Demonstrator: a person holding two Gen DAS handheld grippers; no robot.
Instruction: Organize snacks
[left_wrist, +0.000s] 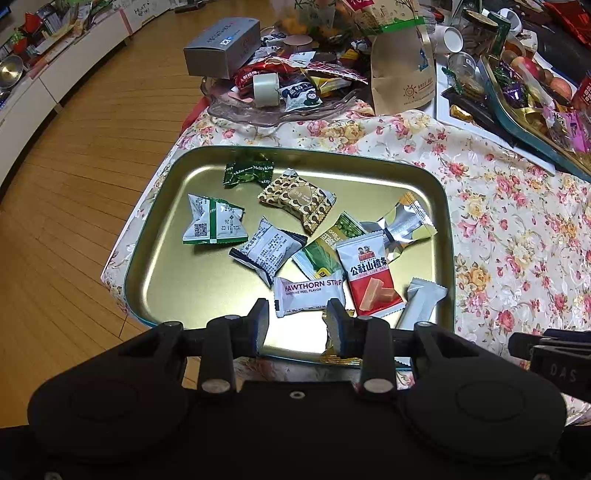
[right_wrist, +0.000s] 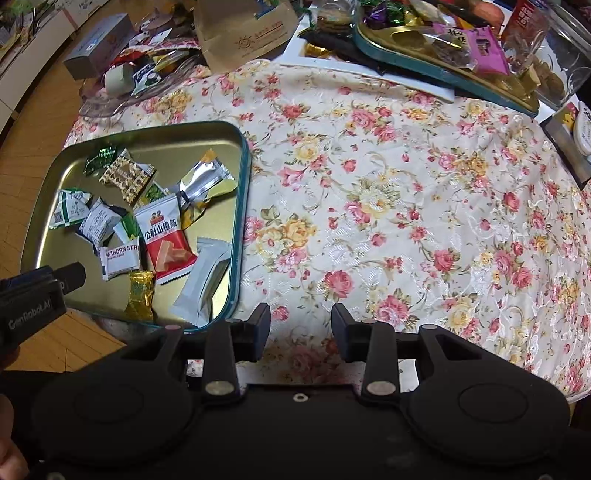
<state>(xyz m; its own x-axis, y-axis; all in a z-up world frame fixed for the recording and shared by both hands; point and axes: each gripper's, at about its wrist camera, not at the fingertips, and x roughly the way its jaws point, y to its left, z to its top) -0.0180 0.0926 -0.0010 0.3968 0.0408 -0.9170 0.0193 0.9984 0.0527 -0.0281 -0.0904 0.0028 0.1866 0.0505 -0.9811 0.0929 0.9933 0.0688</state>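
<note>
A: Gold metal, teal rim: that's the tin, sitting on the floral cloth at the table's corner, with wood floor beside it.

B: And the snacks?

A: Most lie loose inside the tin. A dark green candy at the far end, a brown patterned packet touching it, a white-and-green pouch to the left. Nearer in, a red hawthorn packet overlaps a green bar, and a white hawthorn strip lies just beside it. A silver-and-yellow wrapper and a plain white packet sit along the right wall.

B: What is the left gripper doing?

A: It hangs over the tin's near edge, jaws apart, nothing pinched between them. A gold candy lies just under its right finger, partly hidden in the left view; whether the finger touches it I cannot tell.

B: The right gripper?

A: Released too, jaws apart over bare cloth, just to the right of the tin's corner. Nothing is in it.

B: Anything else on the table?

A: Clutter at the far side: a grey box, a brown paper bag, a tape roll on a clear dish of wrappers, and a second tin heaped with sweets.
</note>
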